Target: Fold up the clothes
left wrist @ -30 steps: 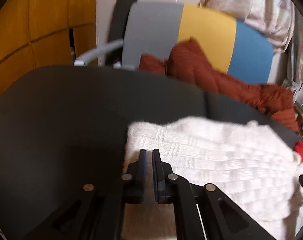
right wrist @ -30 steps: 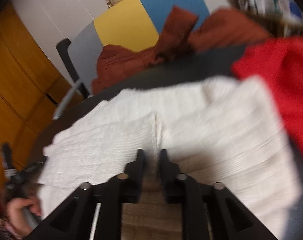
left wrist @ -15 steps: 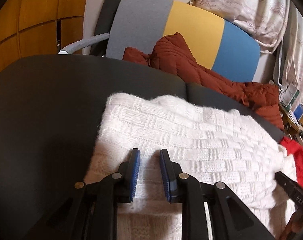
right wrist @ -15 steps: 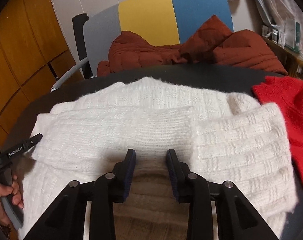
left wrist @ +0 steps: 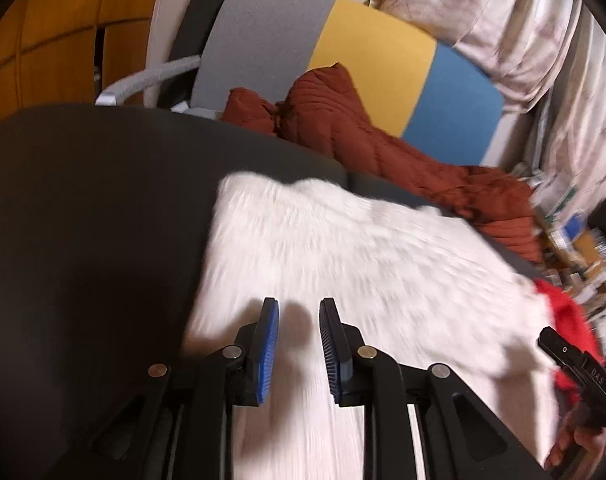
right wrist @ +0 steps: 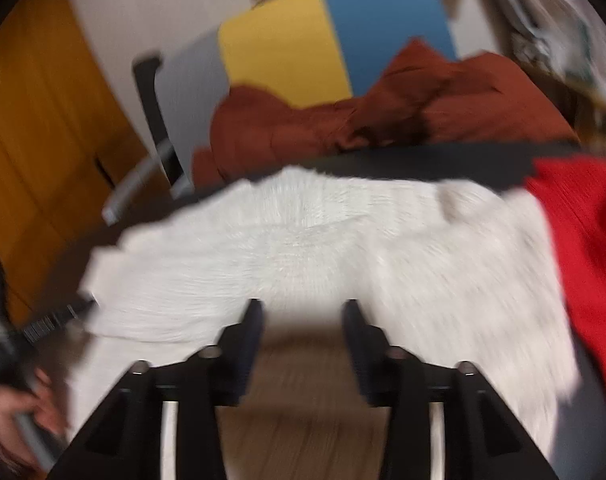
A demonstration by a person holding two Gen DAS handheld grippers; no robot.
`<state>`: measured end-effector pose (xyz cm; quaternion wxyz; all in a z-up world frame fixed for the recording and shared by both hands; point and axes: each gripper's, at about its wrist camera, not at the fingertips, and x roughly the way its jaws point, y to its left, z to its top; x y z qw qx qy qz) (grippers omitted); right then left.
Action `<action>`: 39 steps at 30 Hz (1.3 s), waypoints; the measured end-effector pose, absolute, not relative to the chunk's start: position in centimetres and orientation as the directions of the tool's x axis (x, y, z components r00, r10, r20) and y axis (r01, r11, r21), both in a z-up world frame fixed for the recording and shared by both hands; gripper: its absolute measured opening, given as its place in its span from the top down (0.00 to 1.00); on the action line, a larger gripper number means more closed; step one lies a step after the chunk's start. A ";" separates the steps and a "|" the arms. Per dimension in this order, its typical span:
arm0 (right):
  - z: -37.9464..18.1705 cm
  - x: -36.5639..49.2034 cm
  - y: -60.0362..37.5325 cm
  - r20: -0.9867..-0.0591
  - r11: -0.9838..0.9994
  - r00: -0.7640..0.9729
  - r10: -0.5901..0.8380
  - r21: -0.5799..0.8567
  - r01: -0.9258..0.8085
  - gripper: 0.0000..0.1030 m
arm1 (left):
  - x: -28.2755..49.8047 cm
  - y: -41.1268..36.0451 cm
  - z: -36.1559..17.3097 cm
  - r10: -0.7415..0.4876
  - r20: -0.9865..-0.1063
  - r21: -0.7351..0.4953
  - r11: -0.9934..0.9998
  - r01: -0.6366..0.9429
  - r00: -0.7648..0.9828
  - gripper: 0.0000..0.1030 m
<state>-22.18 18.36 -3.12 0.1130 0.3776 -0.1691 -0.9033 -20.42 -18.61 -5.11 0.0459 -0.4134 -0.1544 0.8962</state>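
Note:
A white knit sweater (left wrist: 343, 264) lies folded on the dark table (left wrist: 83, 200); it also shows in the right wrist view (right wrist: 303, 248), blurred by motion. My left gripper (left wrist: 299, 308) is open and empty, above the sweater's near left part. My right gripper (right wrist: 303, 308) is open wider and empty, above the sweater's near edge. The right gripper's tip (left wrist: 575, 360) shows at the right of the left wrist view, and the left gripper's tip (right wrist: 51, 320) at the left of the right wrist view.
A red garment (right wrist: 583, 248) lies on the table right of the sweater. A rust-brown quilted jacket (left wrist: 383, 148) lies behind the table against a grey, yellow and blue chair (left wrist: 343, 52). Wooden cupboards (left wrist: 43, 40) stand to the left.
Both grippers have opened wider, from nearly shut one second ago, and have drawn back slightly from the sweater. Both views are now blurred by motion.

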 end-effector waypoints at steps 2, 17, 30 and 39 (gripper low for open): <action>-2.2 -18.6 20.4 -0.618 -0.886 -0.694 -0.371 0.458 0.066 0.46 | -17.4 -19.8 -4.6 0.260 -0.716 -0.364 -0.931 0.029 -0.648 0.79; -4.8 6.5 30.5 -0.640 -0.790 -0.648 -0.412 0.605 -0.096 0.44 | 2.2 -23.6 -8.0 0.403 -0.705 -0.479 -0.878 -0.028 -0.584 0.74; -9.2 7.4 27.2 -0.657 -0.728 -0.551 -0.514 0.674 -0.124 0.44 | 4.5 -21.9 -8.8 0.368 -0.747 -0.418 -0.908 -0.040 -0.553 0.70; -8.4 7.6 26.5 -0.682 -0.760 -0.540 -0.493 0.640 -0.113 0.93 | 5.0 -21.8 -7.7 0.281 -0.796 -0.304 -0.952 -0.048 -0.537 0.95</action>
